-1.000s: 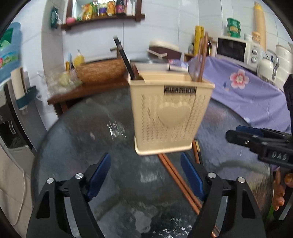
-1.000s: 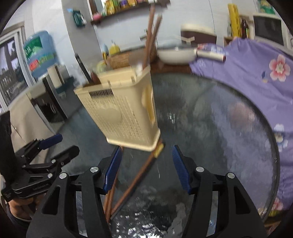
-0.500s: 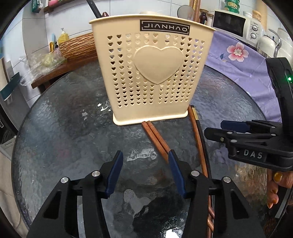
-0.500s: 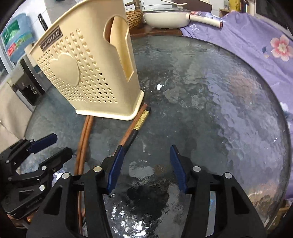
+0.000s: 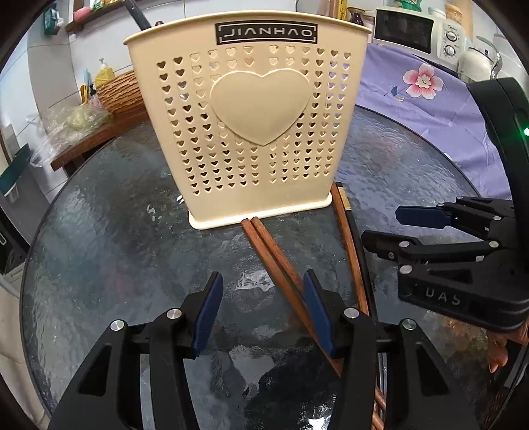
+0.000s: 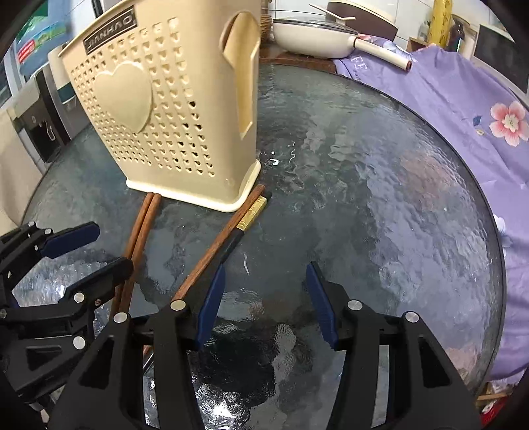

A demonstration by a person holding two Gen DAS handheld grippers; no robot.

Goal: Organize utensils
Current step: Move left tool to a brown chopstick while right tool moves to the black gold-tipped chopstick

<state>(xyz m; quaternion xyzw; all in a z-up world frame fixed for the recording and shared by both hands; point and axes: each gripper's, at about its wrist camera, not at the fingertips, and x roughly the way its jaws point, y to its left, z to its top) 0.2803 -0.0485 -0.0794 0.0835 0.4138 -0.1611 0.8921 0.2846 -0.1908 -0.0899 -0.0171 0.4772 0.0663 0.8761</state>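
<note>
A cream perforated utensil holder (image 5: pixel 254 132) with a heart on its front stands on the glass table; the right wrist view shows the holder (image 6: pixel 172 109) from its corner. A brown chopstick pair (image 5: pixel 271 251) lies from its base toward me, passing just under my left gripper's right finger. My left gripper (image 5: pixel 263 278) is open, low over the table, nothing pressed between its pads. A second pair (image 6: pixel 231 238), one brown stick and one black stick with a gold band, runs beside my right gripper's left finger. My right gripper (image 6: pixel 264 269) is open over bare glass.
The round textured glass table (image 5: pixel 115 248) ends at a dark rim. A purple floral cloth (image 6: pixel 463 99) covers the surface beyond on the right, with a microwave (image 5: pixel 406 29) behind. A white pan (image 6: pixel 314 36) and a wicker basket (image 5: pixel 119 89) sit behind the holder.
Both grippers have sunk toward the table and tipped downward, so the holder looms larger. The left jaws have narrowed. The chopsticks have come in close by the fingers.
</note>
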